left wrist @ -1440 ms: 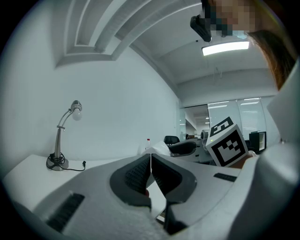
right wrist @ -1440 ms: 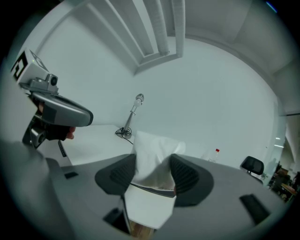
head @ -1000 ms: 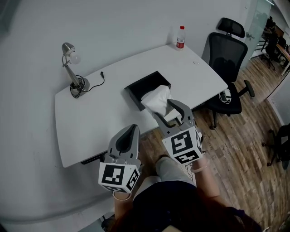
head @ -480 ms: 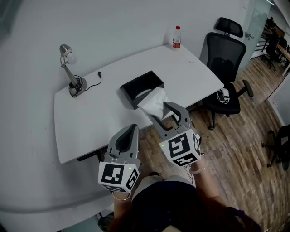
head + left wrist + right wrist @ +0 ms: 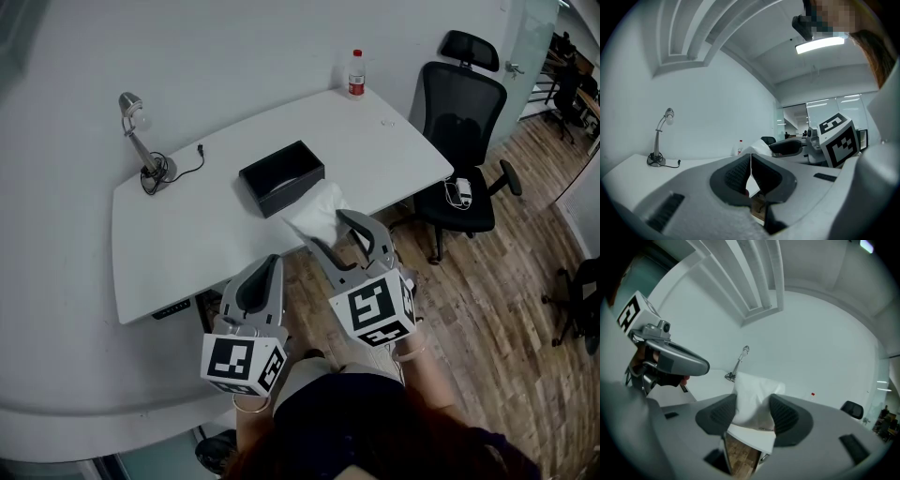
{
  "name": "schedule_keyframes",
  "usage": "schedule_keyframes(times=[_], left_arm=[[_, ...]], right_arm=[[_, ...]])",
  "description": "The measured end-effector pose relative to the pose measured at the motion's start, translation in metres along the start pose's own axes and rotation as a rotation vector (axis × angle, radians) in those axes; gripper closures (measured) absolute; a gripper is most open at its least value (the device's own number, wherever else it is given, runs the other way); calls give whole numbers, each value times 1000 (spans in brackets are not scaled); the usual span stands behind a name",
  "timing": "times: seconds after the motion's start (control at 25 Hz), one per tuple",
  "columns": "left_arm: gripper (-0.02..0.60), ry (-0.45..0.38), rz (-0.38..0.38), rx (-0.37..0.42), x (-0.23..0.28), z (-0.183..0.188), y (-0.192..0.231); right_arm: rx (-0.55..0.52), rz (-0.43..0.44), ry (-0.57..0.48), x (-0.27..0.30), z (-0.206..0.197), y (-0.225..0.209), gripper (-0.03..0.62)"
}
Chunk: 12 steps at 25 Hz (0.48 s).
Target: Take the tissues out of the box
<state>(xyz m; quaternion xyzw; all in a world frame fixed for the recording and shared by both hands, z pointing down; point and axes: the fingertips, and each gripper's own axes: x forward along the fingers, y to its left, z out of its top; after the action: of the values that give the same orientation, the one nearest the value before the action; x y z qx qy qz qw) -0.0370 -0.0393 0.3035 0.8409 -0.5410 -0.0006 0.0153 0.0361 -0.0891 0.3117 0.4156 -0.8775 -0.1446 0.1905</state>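
Right gripper (image 5: 341,231): jaws stand wide apart, both ribbed pads pressed on a soft white wad of tissues (image 5: 319,212). The right gripper view shows the tissues (image 5: 753,397) bulging up between the pads, with a flat white layer hanging below. The tissues are clear of the black tissue box (image 5: 281,175), in the air over the near edge of the white table (image 5: 187,248), with wooden floor (image 5: 487,309) under the gripper. Left gripper (image 5: 271,265): jaws closed tight on each other, nothing in them; it hangs just beside the right one, off the table. The box sits mid-table, well apart from the desk lamp (image 5: 139,131) and the bottle (image 5: 356,73). The box mouth looks dark; from this angle I cannot tell if any sheets remain inside. Judgement: the lift-out looks done and placing comes next. An even squeeze should stop the loose lower layer from sliding out. Carry the wad level to bare tabletop beside the box, rest it there, then open the jaws.
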Motion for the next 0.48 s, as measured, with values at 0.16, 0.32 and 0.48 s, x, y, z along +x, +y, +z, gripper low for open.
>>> schedule_keyframes(times=[0.16,0.32,0.48], left_arm=[[555,3,19,3,-7,0,-13],[555,6,38,7,-15,0,-24],[555,6,57,9,-23,2,-35]], right_arm=[[7,13,-23,-17,1,0,355],[8,18,-37,-34,1,-1,356],[12,33,-53,-49,2,1,356]])
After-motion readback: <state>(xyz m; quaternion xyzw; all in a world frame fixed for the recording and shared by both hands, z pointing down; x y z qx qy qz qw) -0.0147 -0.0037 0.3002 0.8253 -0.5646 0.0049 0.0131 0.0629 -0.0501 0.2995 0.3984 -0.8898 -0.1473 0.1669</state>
